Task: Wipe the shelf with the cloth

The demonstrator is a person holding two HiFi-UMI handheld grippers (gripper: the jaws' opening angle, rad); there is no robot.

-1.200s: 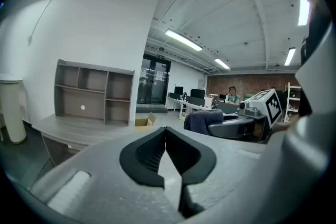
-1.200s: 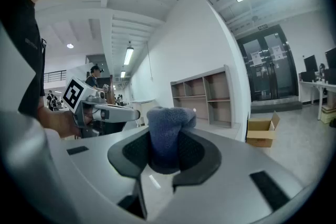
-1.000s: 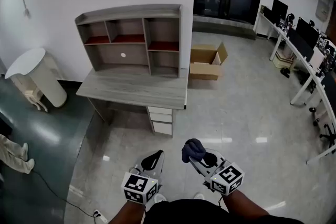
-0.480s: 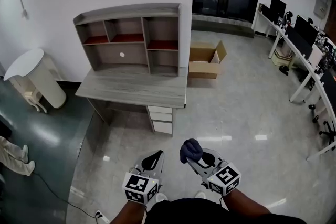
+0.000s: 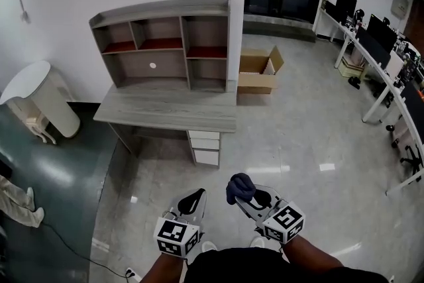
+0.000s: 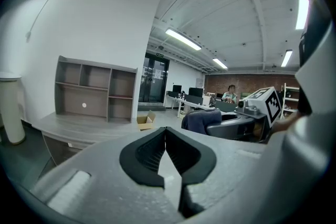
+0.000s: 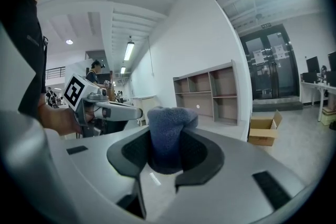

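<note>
A grey wooden shelf with open cubbies stands on a desk against the white wall, some way ahead of me. The shelf also shows far off in the left gripper view, and the shelf in the right gripper view. My right gripper is shut on a dark blue cloth, bunched between its jaws; the cloth fills the jaws in the right gripper view. My left gripper is shut with nothing in it, held low beside the right one.
An open cardboard box lies on the floor right of the desk. A white round-topped cabinet stands at the left. A drawer unit sits under the desk. Office desks with monitors line the right side.
The view has shifted slightly closer to the desk and shelf. Both grippers keep their places in front of me, the cloth still held.
</note>
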